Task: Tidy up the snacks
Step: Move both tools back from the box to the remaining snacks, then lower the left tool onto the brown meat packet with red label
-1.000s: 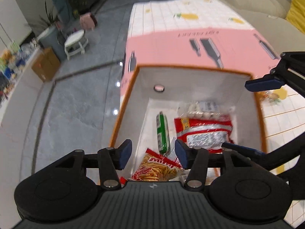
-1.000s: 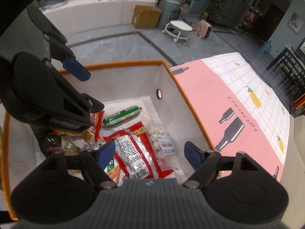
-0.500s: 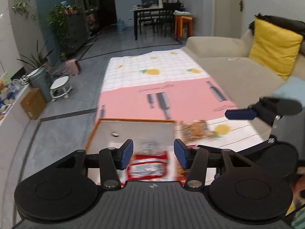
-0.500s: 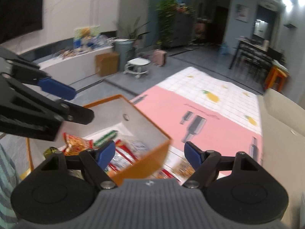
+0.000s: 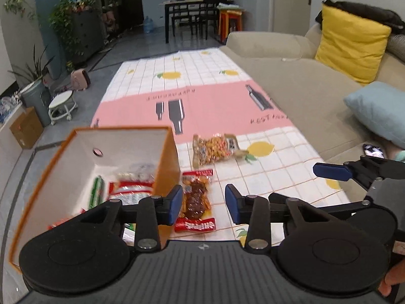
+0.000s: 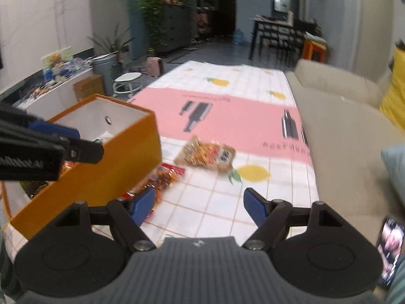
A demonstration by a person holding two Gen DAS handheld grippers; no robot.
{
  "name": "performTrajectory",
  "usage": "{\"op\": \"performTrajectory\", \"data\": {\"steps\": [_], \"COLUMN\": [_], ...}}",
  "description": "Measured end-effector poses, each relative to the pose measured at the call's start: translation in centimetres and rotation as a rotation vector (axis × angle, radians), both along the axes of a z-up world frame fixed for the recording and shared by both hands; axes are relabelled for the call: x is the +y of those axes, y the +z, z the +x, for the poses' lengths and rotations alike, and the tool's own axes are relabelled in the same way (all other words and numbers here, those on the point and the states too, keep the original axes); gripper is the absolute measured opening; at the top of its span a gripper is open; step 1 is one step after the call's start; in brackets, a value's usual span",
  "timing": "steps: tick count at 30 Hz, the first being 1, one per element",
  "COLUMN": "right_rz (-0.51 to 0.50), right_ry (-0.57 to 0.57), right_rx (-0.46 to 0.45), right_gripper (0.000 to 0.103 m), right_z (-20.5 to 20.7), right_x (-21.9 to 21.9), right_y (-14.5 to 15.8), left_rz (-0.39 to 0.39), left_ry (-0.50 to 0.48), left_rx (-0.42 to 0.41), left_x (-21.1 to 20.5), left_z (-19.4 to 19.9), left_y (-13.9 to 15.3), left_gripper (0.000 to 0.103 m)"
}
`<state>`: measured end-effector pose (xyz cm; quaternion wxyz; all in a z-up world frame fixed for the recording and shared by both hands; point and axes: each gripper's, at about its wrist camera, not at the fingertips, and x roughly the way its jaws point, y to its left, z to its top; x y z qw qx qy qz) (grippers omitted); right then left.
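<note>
Looking along the left gripper (image 5: 203, 200) from its own camera, its two blue-padded jaws stand partly apart with nothing held; they have just been closing, and only the cloth and a packet show beyond the gap. Just past the fingers lies a red packet of dark snacks (image 5: 195, 198) on the tiled tablecloth (image 5: 265, 177). Immediately left of it stands the orange box (image 5: 165, 162), open at the top, with several packets already inside, among them a green sausage stick (image 5: 96, 192) and a red and white bag (image 5: 131, 188). Farther out on the cloth lies a clear bag of golden snacks (image 5: 215, 149), apart from the box. At the right edge the right gripper (image 5: 331, 171) shows only one blue pad

From the right gripper's (image 6: 200, 204) camera, its jaws are wide and empty, having narrowed slightly just now. The orange box (image 6: 108, 167) sits to the left, the red packet (image 6: 162, 177) against its near wall, the golden bag (image 6: 205, 153) ahead beside a printed lemon. A beige sofa (image 6: 341, 131) borders the table on the right

Judging by this, the sorting is well along: most snacks are boxed, and two packets remain on the cloth to be picked up
</note>
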<state>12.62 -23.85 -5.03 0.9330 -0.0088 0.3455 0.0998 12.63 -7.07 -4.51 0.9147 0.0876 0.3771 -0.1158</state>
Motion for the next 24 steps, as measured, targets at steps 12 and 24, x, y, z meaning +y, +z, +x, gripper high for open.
{"op": "performTrajectory", "data": {"steps": [12, 24], "right_rz": [-0.201, -0.413], "right_ry": [0.158, 0.368], "right_rx": [0.008, -0.045], "right_gripper": [0.061, 0.052], "right_z": [7.1, 12.8], "right_x": [-1.5, 0.7], "right_y": [-6.2, -10.3], "left_rz": [0.028, 0.167], "left_ry": [0.018, 0.122], "left_rx": [0.145, 0.195], "left_x": [-1.6, -3.2], "left_z": [5.2, 8.3], "left_y": [-6.6, -10.3], "left_gripper": [0.044, 0.044]}}
